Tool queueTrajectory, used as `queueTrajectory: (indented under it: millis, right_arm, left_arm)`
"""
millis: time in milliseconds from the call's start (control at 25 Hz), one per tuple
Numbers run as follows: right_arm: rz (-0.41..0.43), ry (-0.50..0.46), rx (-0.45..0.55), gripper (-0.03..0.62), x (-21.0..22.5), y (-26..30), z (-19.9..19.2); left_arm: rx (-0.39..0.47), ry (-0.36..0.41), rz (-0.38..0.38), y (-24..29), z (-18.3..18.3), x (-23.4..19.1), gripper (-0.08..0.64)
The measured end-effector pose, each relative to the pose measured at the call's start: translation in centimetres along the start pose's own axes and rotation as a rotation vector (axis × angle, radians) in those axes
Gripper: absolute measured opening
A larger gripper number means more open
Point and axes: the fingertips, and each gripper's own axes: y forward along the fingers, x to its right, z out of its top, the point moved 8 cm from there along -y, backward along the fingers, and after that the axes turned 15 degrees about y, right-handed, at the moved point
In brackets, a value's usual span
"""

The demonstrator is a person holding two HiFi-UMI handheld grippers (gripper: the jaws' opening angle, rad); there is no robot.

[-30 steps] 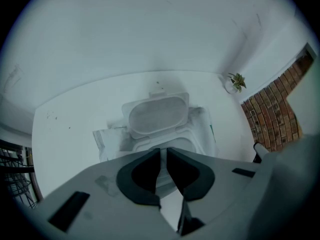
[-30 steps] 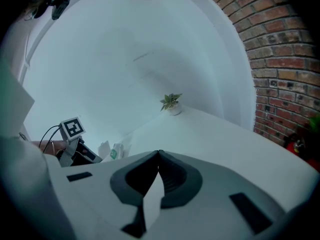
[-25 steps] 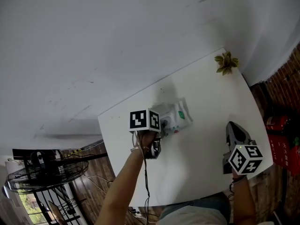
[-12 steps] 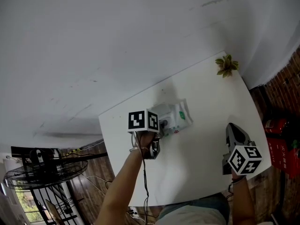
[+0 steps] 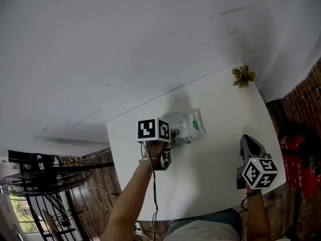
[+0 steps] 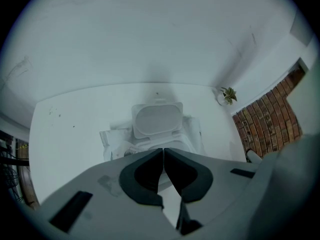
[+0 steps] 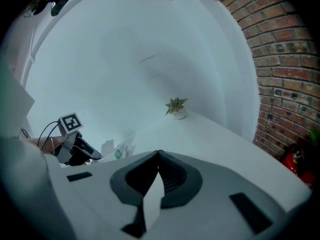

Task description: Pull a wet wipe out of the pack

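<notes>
Our left gripper (image 6: 162,150) is down at the open wipe pack (image 6: 155,120) mid-worktop (image 5: 220,104), jaws pinched together at its opening. The right gripper (image 7: 159,153) idles, jaws together on nothing. Next we lift gently and check a wipe follows.

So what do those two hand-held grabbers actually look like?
The left gripper and right gripper are each a grey body with two dark curved jaws and a white cube of black square markers. A thin dark cable trails from the left one.

White table (image 5: 210,185) against a white wall (image 5: 125,44); brick wall (image 5: 306,82) right, wooden floor (image 5: 98,190), fan (image 5: 45,181) left.
</notes>
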Motion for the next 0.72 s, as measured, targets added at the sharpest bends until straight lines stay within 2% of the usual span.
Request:
queueTrajectory:
  millis: [720]
  right_arm:
    - [0.035,-0.04,-0.016,0.002,-1.7,-0.2,0.5]
  left_arm:
    - [0.092,-0.032,0.003,-3.1,0.3,-0.2,0.017]
